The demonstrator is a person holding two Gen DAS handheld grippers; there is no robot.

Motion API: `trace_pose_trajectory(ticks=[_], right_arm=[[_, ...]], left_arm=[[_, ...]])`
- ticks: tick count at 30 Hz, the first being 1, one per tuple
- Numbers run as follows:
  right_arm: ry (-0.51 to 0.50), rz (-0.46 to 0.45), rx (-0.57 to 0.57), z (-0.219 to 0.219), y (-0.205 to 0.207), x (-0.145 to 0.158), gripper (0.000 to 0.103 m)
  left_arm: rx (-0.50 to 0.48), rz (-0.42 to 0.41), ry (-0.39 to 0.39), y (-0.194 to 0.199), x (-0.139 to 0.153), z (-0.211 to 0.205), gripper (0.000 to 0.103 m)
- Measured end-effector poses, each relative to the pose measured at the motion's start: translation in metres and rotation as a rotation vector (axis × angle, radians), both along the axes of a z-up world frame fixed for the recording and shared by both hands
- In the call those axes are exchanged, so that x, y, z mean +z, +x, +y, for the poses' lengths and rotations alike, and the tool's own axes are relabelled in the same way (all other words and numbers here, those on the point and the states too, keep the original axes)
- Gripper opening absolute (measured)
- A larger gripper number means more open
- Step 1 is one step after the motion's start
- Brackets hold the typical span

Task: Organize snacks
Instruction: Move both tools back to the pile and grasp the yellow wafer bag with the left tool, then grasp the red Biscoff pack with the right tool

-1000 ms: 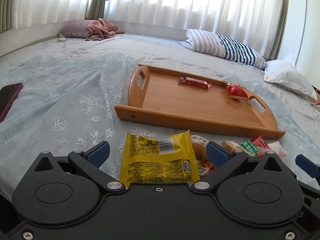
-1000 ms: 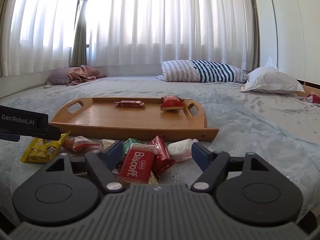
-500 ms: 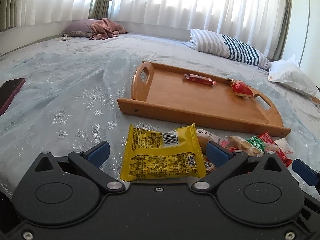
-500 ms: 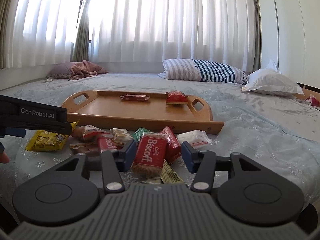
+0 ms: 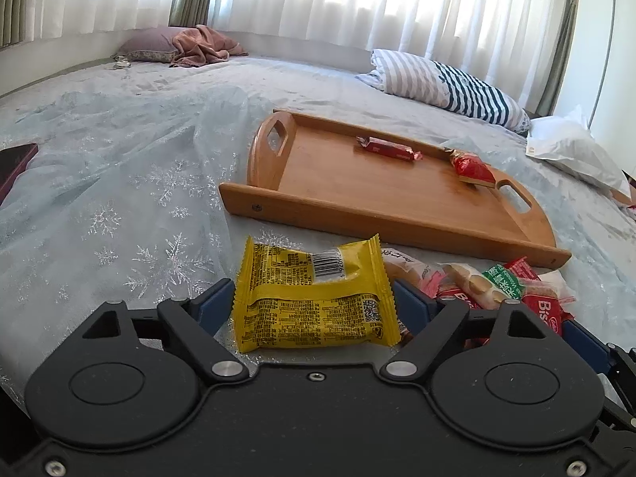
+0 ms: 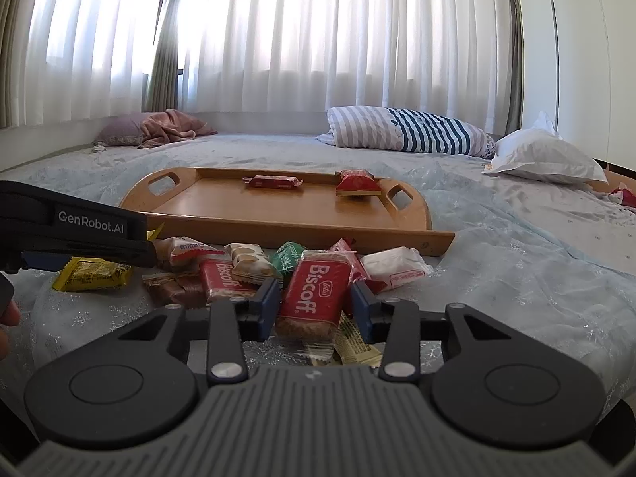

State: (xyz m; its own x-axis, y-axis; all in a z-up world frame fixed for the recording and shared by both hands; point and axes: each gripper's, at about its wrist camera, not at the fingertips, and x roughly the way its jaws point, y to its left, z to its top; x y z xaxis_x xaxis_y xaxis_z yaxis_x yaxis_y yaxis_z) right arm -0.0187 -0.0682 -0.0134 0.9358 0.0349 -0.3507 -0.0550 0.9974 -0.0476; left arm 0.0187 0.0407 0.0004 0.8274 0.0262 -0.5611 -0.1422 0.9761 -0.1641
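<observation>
A yellow snack packet (image 5: 314,302) lies on the bed cover between the fingers of my left gripper (image 5: 314,306). The jaws are closing and both blue pads touch its crimped edges. My right gripper (image 6: 316,310) is closing on a red Biscoff packet (image 6: 314,294), its pads against both sides of it, and the packet stands tilted up. Several more wrapped snacks (image 6: 246,258) lie in a pile in front of the wooden tray (image 6: 278,226). On the tray (image 5: 357,214) sit a long red bar (image 5: 389,148) and a red wedge-shaped packet (image 5: 473,169).
A striped pillow (image 6: 405,131) and a white pillow (image 6: 544,155) lie beyond the tray, with a pink blanket (image 6: 167,127) at the far left. A dark red flat object (image 5: 16,163) lies at the left edge. A finger (image 6: 6,318) shows beside the left gripper's body (image 6: 79,234).
Both pairs of jaws have narrowed: the right one around the Biscoff packet, which now stands tilted between its pads, the left one in to the yellow packet's edges. Neither hand has moved much.
</observation>
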Motion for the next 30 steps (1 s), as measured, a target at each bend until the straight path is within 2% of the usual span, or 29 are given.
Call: trace_pose_trajectory(ticks=[8,12,13,19,21,22,26,27,30], right_arm=[[-0.001,0.005,-0.002,0.001,0.002,0.0,0.043],[-0.004,0.005,-0.001,0.0,0.002,0.001,0.042],[-0.006,0.006,0.0,0.0,0.002,0.001,0.042],[-0.01,0.009,0.003,-0.001,0.004,0.0,0.042],[-0.004,0.013,0.004,-0.003,0.005,0.001,0.04],[-0.003,0.013,0.005,-0.003,0.005,0.002,0.04],[-0.008,0.004,0.011,-0.004,0.004,0.005,0.035],[-0.014,-0.001,0.012,-0.005,0.004,0.006,0.019],[-0.024,-0.016,0.013,-0.005,0.003,0.011,0.02]], left_arm=[[-0.033,-0.026,0.046,-0.007,0.006,-0.006,0.074],[-0.038,-0.032,0.056,-0.008,0.004,-0.006,0.074],[-0.037,-0.032,0.063,-0.007,0.003,-0.007,0.077],[-0.062,0.018,0.068,0.008,-0.007,-0.008,0.08],[-0.054,0.005,0.067,0.007,-0.004,-0.008,0.067],[-0.059,-0.012,0.072,0.005,-0.001,-0.008,0.054],[-0.067,-0.019,0.089,0.002,0.007,-0.01,0.049],[-0.067,-0.02,0.097,0.001,0.008,-0.01,0.048],[-0.059,-0.029,0.114,-0.001,0.012,-0.011,0.047]])
